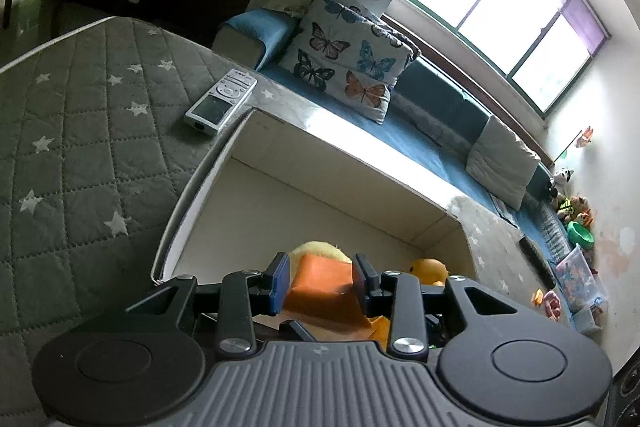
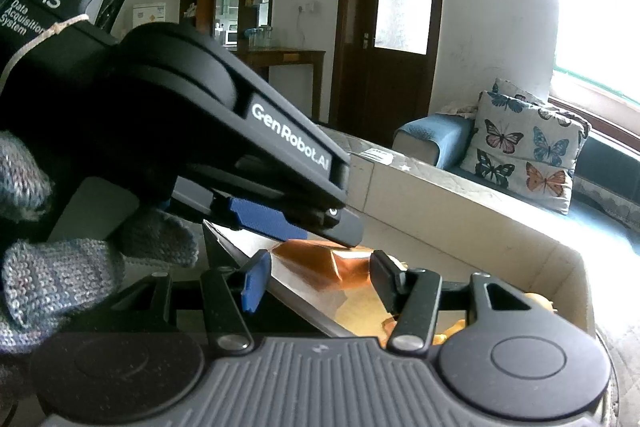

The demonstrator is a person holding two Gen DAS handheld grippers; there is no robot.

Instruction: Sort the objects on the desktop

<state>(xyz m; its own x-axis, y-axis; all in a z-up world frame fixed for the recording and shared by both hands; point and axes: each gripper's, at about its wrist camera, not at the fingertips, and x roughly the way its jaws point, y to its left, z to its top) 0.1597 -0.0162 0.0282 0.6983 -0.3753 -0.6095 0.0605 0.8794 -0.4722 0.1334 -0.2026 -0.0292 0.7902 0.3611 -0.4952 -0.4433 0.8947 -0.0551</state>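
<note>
My left gripper (image 1: 320, 281) is shut on an orange packet (image 1: 320, 283) and holds it over the open white cardboard box (image 1: 340, 163). A yellow plush toy (image 1: 316, 250) and an orange ball-like toy (image 1: 430, 269) lie in the box behind it. In the right wrist view, the left gripper (image 2: 320, 227) reaches in from the left with the orange packet (image 2: 320, 263) in its fingers. My right gripper (image 2: 316, 279) is open, its fingers on either side of the packet without touching it, above the box (image 2: 560, 267).
A white remote (image 1: 220, 101) lies on the grey star-quilted cover (image 1: 80, 147) left of the box. A blue sofa with a butterfly cushion (image 1: 344, 55) runs behind. Toys and a green bowl (image 1: 580, 233) sit at the far right. A gloved hand (image 2: 52, 267) holds the left gripper.
</note>
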